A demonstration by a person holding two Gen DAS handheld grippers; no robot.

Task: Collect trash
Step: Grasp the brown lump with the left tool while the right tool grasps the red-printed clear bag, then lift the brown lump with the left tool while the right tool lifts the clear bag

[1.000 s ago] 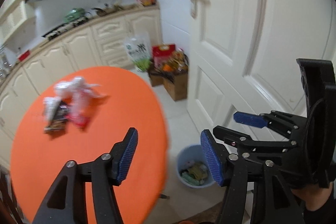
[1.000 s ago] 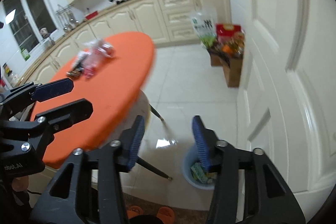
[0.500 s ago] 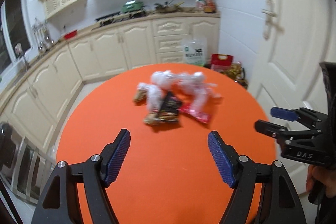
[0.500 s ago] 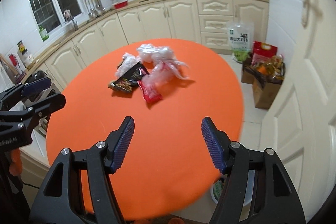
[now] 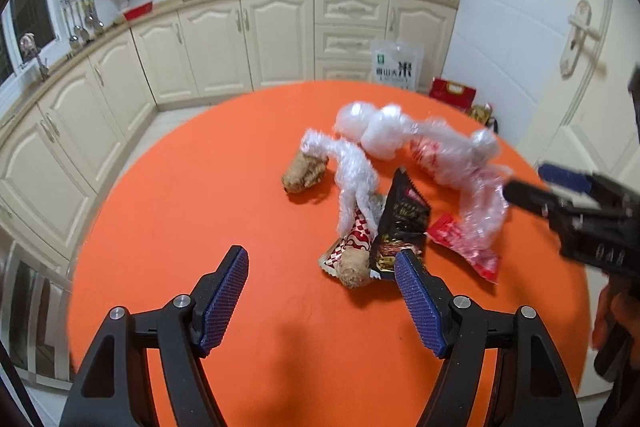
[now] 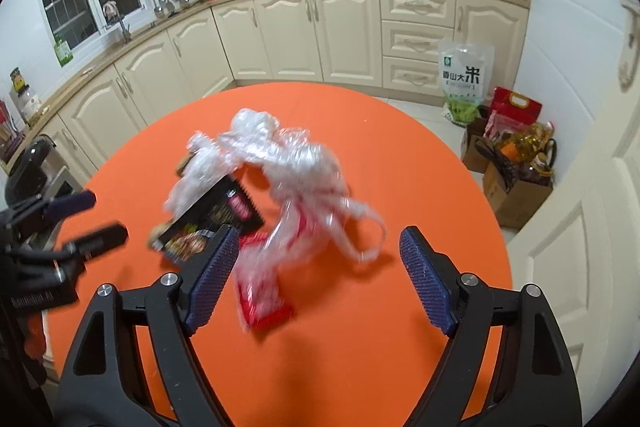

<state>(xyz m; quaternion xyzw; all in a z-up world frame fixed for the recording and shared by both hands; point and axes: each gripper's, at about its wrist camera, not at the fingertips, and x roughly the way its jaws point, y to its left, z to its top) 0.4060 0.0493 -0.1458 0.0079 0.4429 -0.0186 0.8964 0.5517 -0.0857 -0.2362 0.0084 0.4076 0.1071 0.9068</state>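
Hovering over trash pile on orange surface | left gripper jaws apart, empty | right gripper jaws just widening, empty, framing plastic wrap for pickup

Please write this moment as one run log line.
left gripper: open, empty | right gripper: open, empty | trash pile: on orange table
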